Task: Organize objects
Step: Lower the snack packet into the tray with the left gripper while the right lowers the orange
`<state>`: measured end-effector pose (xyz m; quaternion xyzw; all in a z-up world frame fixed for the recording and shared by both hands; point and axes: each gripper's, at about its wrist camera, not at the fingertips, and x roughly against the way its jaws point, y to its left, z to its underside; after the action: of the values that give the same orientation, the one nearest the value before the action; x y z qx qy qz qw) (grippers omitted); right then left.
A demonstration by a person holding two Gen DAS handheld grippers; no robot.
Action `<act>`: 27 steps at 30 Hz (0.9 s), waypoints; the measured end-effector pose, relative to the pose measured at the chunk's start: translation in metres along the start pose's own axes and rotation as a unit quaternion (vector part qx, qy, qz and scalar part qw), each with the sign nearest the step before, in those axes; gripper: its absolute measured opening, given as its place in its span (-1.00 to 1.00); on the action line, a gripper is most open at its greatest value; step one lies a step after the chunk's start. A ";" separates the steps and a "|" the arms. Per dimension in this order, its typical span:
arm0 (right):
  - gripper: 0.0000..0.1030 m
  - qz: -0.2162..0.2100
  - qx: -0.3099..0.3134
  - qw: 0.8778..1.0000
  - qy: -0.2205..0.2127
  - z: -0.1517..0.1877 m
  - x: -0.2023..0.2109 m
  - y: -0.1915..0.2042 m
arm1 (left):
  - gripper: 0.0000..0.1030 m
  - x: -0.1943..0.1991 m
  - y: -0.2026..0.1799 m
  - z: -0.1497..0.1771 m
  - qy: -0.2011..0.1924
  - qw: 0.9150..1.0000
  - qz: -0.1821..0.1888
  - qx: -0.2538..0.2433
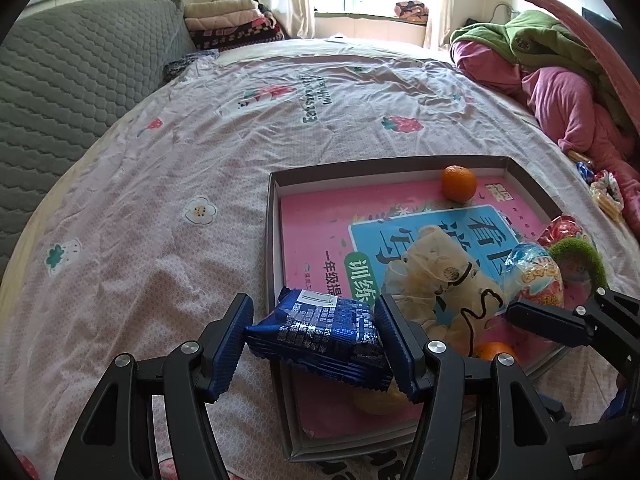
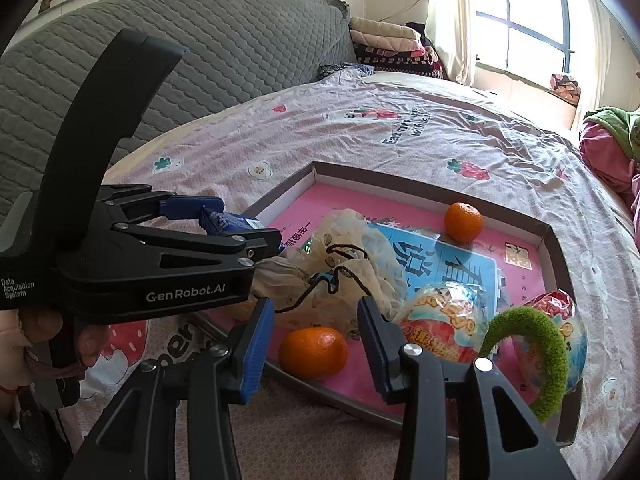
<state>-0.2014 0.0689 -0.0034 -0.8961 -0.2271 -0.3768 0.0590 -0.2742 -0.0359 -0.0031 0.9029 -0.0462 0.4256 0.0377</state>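
My left gripper is shut on a blue snack packet and holds it over the left rim of a shallow grey box on the bed. In the box lie a pink book, two oranges, a cream scrunchie, wrapped candy eggs and a green fuzzy ring. My right gripper is open and empty, just above the near orange. The left gripper with the packet shows in the right wrist view.
A pink patterned bedsheet covers the bed. A grey quilted headboard is at the left. Pink and green clothes are piled at the right. Small snack wrappers lie beyond the box's right side.
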 end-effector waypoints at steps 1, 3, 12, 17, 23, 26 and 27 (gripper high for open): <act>-0.15 0.001 -0.001 1.000 -0.002 0.000 0.001 0.000 | 0.26 0.001 0.000 0.000 -0.001 1.000 -0.001 -0.001; -0.12 0.001 -0.003 1.000 -0.006 -0.001 0.003 -0.001 | 0.26 0.003 -0.001 -0.001 -0.003 1.000 -0.002 -0.001; -0.03 0.004 -0.016 1.000 -0.024 -0.005 0.014 -0.006 | 0.26 0.018 0.003 -0.002 -0.014 1.000 -0.003 0.004; 0.03 0.005 -0.020 0.999 -0.035 -0.007 0.021 -0.008 | 0.30 0.027 0.005 -0.003 -0.023 1.000 0.003 0.012; 0.07 0.011 -0.020 0.999 -0.048 -0.008 0.030 -0.009 | 0.39 0.036 0.002 -0.003 -0.032 0.999 0.006 0.011; 0.10 0.009 -0.024 0.998 -0.058 -0.010 0.035 -0.011 | 0.39 0.041 0.000 -0.004 -0.038 0.999 0.004 0.011; 0.11 0.010 -0.026 0.998 -0.062 -0.010 0.038 -0.011 | 0.39 0.042 0.000 -0.004 -0.040 0.999 0.003 0.011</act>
<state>-0.1902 0.0897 0.0298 -0.9210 -0.2115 -0.3261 0.0253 -0.2505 -0.0373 0.0319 0.9196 -0.0454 0.3895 0.0245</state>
